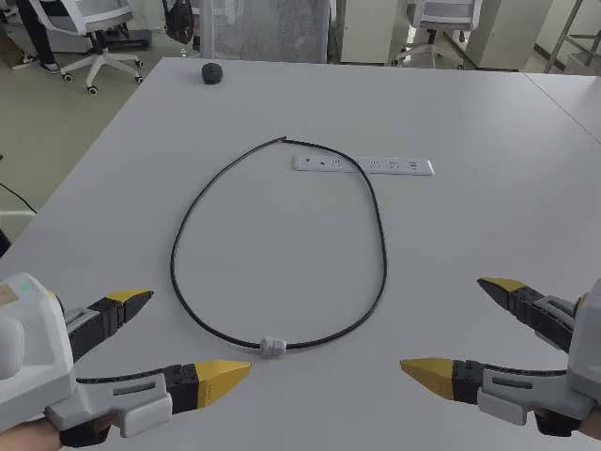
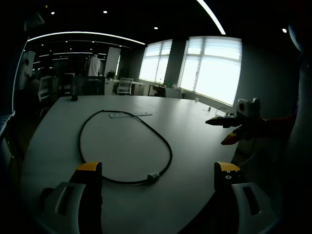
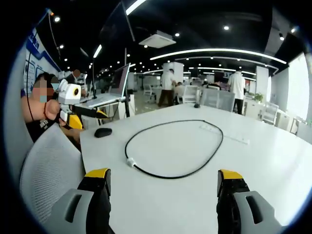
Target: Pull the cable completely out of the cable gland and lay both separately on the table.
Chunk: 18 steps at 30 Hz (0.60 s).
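The small pale cable gland [image 1: 270,346] is threaded on the thin black cable [image 1: 380,244], at 6 o'clock of the wide loop the cable makes on the white table [image 1: 488,141]. That puts the gland on the near side of the loop, the part closest to you, probably so both claws can meet it without crossing the cable. The cable's free end lies at 12 o'clock of the loop. The other end cannot be made out.

Your left gripper [image 1: 199,331] hangs at 9 o'clock of the gland and your right gripper [image 1: 440,322] at 3 o'clock. Both have their yellow-tipped jaws spread wide and hold nothing. They flank the gland, apart from it, which looks like a set-up for one claw to pin the gland while the other draws the cable. So I judge nothing has been separated yet.

Farther out, a flat white power strip [image 1: 362,165] lies at 1 o'clock of the loop, and the cable appears to cross its left half. A dark rounded object [image 1: 212,72] sits at 11 o'clock near the table's far edge.
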### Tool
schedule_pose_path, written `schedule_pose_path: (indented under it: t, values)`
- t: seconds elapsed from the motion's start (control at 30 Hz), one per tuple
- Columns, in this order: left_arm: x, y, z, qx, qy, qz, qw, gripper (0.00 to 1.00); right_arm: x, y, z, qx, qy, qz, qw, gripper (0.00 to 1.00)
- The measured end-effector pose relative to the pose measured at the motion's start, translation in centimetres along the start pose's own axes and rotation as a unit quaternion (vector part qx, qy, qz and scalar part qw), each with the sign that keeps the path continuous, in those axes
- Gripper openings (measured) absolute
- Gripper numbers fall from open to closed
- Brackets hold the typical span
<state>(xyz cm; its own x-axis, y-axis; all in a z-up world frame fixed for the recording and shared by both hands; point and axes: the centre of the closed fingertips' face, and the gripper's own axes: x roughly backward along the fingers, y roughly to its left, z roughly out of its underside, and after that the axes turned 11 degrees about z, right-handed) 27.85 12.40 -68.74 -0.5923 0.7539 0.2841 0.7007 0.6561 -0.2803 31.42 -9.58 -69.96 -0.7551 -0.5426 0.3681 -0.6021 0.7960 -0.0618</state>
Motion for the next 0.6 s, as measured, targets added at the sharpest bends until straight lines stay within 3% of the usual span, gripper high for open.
schedule_pose_path:
  t: [0.6]
  values:
    - [-0.16,0.11,-0.25,0.0,-0.001,0.0,1.0,0.95,-0.18,0.1,-0.04,-0.002,0.001,0.0,1.0,0.9]
